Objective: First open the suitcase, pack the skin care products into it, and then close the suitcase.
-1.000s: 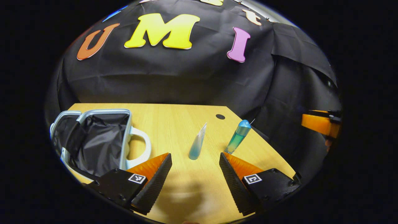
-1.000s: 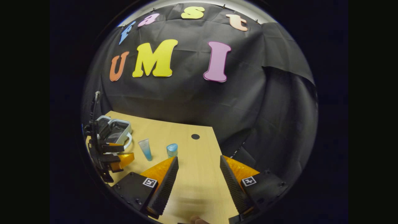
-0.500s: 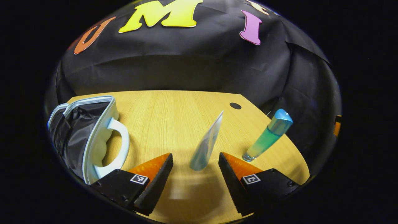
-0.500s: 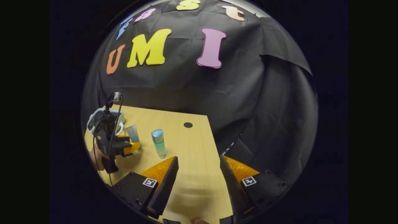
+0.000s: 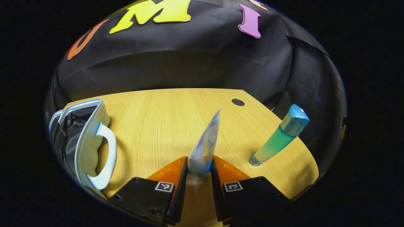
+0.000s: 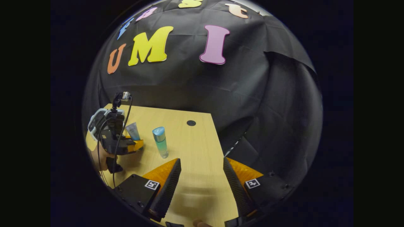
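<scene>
Left gripper view: the left tongs (image 5: 198,171), at the bottom centre of the frame, were clamped on the lower end of a tube (image 5: 205,148), which stood on the tabletop (image 5: 157,116) with its flat crimped end up. A bottle (image 5: 279,135) with a blue cap stood at centre right, apart from the tube. The suitcase (image 5: 83,138) lay open at the left edge, its dark lining showing and its handle (image 5: 105,157) turned toward the tube. The tabletop was pale wood grain with a small dark round hole (image 5: 238,102) near its far right corner; black cloth closed the booth behind it.

Right gripper view: the right tongs (image 6: 202,181), at the bottom centre, stood apart over bare tabletop. A hand (image 6: 101,159) held the left gripper at the frame's left.
</scene>
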{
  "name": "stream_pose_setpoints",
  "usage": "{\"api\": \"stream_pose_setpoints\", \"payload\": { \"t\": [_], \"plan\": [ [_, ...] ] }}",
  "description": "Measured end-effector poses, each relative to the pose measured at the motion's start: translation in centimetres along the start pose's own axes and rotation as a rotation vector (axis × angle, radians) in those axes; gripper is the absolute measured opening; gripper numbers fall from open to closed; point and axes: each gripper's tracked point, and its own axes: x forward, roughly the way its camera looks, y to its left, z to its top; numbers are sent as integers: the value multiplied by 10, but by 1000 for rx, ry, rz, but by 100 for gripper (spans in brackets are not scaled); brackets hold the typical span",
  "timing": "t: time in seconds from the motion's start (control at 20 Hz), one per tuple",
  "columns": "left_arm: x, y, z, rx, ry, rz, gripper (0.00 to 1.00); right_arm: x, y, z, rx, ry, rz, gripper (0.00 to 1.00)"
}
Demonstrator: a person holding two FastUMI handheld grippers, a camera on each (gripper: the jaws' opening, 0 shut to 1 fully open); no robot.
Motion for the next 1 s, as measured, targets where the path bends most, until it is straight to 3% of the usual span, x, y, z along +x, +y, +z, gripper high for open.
{"api": "stream_pose_setpoints", "payload": {
  "t": [0.2, 0.4, 0.7, 1.0],
  "plan": [
    [-34, -8, 20, -14, -30, -23, 42, 16, 36, 2, 9, -11, 106, 80],
    [-98, -1, 37, -25, -49, -6, 42, 55, 88, 4, 18, -28, 217, 80],
    [-190, 34, 29, -111, -30, 81, 42, 130, 128, -23, 41, 38, 247, 80],
    [-246, 78, 14, -169, -31, 200, 42, 162, 141, -25, 59, 46, 246, 75]
  ]
}}
